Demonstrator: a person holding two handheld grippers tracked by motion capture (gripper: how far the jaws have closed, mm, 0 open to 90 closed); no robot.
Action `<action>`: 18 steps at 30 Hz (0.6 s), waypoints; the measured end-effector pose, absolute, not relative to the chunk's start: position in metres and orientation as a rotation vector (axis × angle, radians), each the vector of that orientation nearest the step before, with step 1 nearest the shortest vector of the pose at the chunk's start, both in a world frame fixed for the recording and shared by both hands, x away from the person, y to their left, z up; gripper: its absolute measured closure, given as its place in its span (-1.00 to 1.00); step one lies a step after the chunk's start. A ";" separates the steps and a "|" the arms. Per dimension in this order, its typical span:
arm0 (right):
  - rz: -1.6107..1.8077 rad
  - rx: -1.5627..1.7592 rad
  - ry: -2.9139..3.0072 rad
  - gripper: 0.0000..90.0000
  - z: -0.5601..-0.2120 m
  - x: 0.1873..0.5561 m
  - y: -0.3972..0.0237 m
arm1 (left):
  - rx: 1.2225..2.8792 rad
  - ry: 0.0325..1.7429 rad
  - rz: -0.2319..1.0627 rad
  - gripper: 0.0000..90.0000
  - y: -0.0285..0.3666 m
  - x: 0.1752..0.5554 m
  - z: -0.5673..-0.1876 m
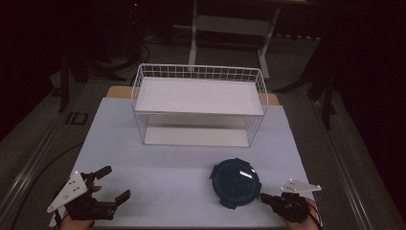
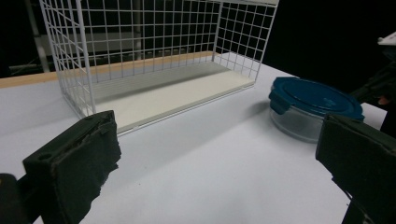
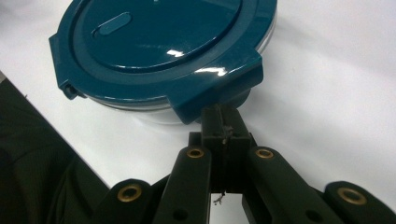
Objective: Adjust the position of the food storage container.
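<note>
A round clear container with a dark blue clip-on lid (image 1: 235, 182) (image 2: 313, 100) (image 3: 159, 42) sits on the white table at the front right. My right gripper (image 1: 264, 196) (image 3: 222, 116) is shut, jaws pressed together, and its tips sit against the underside of the lid's nearest clip tab (image 3: 219, 86). I see nothing pinched between the jaws. My left gripper (image 1: 117, 182) (image 2: 219, 154) rests at the front left with its jaws wide open and nothing between them, well apart from the container.
A white wire rack (image 1: 198, 72) (image 2: 74, 60) with an upper shelf and a lower board stands at the middle back of the table (image 1: 167, 163). The table's front edge runs just under both hands. Dark floor and furniture legs lie beyond.
</note>
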State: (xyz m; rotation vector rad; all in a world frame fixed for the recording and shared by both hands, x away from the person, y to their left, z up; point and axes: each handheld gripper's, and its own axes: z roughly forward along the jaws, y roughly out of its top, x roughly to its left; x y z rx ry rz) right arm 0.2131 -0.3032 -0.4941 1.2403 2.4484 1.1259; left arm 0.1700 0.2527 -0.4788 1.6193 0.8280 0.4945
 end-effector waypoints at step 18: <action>1.147 1.193 2.475 1.00 -0.494 0.253 -0.268 | 1.628 0.822 0.476 -1.00 0.249 0.172 -0.480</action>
